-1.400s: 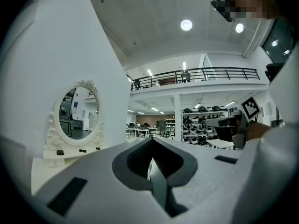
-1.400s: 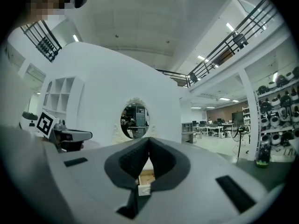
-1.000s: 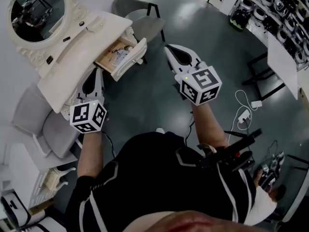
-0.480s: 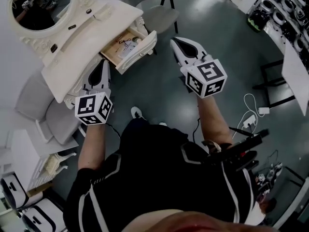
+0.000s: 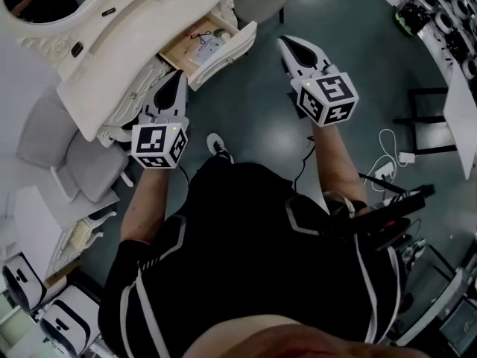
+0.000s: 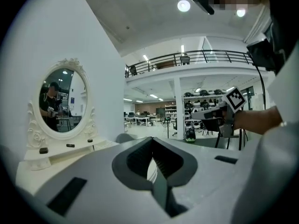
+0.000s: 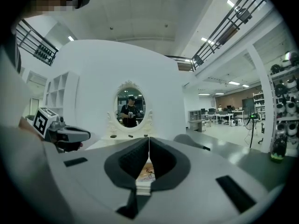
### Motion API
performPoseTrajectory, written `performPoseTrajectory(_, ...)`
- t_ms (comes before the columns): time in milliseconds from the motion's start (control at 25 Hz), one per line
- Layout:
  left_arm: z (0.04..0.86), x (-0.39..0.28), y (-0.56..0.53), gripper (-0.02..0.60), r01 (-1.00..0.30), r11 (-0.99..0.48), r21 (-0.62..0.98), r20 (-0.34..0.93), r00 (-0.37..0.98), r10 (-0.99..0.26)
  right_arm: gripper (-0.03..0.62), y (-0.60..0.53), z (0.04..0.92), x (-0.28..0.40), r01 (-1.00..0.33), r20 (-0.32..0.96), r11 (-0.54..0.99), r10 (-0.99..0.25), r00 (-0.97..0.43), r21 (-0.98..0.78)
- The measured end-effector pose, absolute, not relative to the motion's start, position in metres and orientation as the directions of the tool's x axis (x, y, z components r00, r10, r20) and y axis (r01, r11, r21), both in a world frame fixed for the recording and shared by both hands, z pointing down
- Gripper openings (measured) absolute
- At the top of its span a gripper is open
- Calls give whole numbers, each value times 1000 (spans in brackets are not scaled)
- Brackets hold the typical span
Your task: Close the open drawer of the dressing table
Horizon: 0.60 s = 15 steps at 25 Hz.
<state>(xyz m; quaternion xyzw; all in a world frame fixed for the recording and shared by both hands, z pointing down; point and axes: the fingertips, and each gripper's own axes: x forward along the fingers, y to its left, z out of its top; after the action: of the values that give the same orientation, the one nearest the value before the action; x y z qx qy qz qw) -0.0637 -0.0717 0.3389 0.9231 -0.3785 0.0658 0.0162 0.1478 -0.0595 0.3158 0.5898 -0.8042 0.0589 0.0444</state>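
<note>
Your left gripper (image 6: 152, 146) has its jaws pressed together, empty; the oval mirror (image 6: 62, 99) stands ahead, leftward.

In the head view the dressing table (image 5: 141, 28) fills the upper left of the frame, its open drawer (image 5: 223, 53) jutting out toward top centre. The left gripper (image 5: 177, 80) lies just below the drawer, and the right gripper (image 5: 289, 47) lies to the drawer's right, apart from it.
</note>
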Motion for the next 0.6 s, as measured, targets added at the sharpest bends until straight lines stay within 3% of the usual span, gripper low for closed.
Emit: performPoseTrajectory(600, 421, -88, -160, 5, -646, -763, 21, 243, 744, -623, 17, -151, 435, 126, -975, 324, 216, -920, -221, -54)
